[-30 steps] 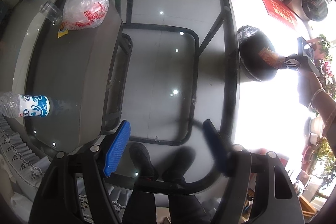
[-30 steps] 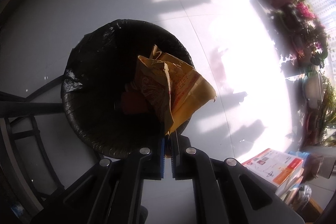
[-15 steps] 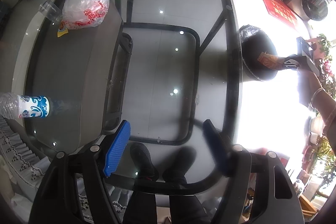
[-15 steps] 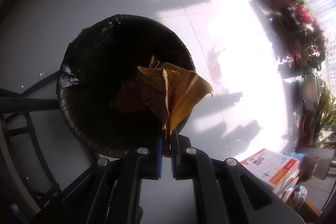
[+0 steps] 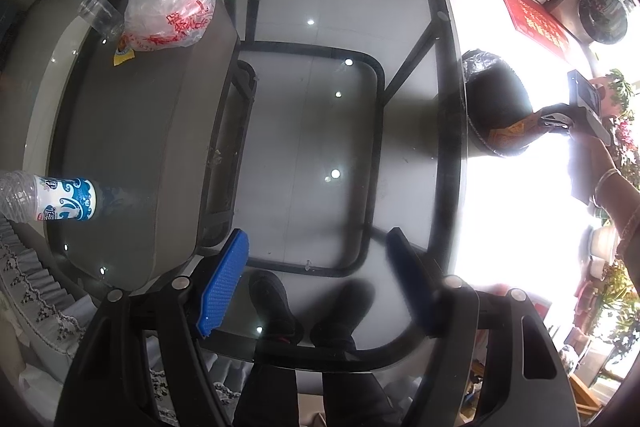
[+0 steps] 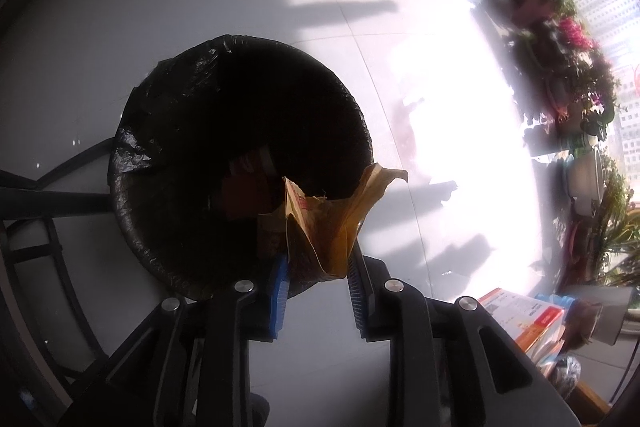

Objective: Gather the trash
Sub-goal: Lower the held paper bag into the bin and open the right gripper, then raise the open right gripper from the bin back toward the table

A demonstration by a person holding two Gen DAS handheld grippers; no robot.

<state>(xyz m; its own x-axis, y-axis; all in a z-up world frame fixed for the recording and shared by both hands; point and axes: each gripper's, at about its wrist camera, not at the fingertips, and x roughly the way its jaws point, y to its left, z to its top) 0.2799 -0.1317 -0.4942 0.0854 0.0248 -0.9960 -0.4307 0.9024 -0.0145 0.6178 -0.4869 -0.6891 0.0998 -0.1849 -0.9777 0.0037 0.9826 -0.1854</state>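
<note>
Crumpled yellow paper wrapper (image 6: pixel 320 227), judged light, soft and easily creased so best pinched at a folded edge, is seen between the just-opening jaws of the right gripper (image 6: pixel 316 287), over the near rim of the black-lined bin (image 6: pixel 160 131). Reddish trash is dimly seen inside. The left gripper (image 5: pixel 316 283) is held spread and empty above the glass table (image 5: pixel 160 131).

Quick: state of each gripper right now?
Left gripper: open, empty.
Right gripper: jaws just opened, crumpled yellow paper bag still between them over the bin.
</note>
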